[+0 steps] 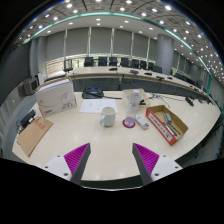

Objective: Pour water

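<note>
A white cup (108, 116) stands on the pale table (100, 145), well beyond my fingers. Farther back and to its right stands a clear jug (132, 99) with a handle. My gripper (112, 158) is held above the table's near part, open, with nothing between its magenta pads (77, 155). Both vessels are far ahead of the fingertips.
A small pink-rimmed round object (129, 123) lies right of the cup. An open orange box (165, 122) with tools sits to the right, a white carton (57, 98) and flat cardboard (34, 135) to the left. Black chairs (120, 63) line the far table.
</note>
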Motion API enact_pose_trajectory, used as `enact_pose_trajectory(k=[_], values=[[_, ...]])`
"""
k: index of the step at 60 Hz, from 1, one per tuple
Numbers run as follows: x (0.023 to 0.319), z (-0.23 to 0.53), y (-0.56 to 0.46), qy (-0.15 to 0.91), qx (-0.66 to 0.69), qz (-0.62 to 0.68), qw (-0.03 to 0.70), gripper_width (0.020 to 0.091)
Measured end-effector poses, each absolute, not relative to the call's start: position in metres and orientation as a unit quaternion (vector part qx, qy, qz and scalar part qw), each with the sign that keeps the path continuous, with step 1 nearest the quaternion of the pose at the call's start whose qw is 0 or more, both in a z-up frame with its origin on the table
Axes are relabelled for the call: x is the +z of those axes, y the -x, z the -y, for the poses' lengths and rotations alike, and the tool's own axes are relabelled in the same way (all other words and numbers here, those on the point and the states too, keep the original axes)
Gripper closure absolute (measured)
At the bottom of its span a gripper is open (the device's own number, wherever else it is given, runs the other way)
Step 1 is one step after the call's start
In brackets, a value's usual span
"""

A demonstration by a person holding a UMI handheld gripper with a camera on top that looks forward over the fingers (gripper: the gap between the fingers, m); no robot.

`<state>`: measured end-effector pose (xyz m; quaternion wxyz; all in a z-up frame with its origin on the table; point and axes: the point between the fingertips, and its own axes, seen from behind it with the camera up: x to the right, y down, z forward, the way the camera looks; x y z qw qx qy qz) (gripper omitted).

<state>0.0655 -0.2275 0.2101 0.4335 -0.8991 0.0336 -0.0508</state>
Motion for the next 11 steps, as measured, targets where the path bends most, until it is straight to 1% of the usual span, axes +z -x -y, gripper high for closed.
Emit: enact_pose_trajectory(k=[6, 11], values=[[0.217, 0.237, -0.065, 0.896, -0.059, -0.032, 0.440, 0.0245], [0.214, 0.243, -0.059, 0.902, -0.049, -0.028, 0.428, 0.0244]])
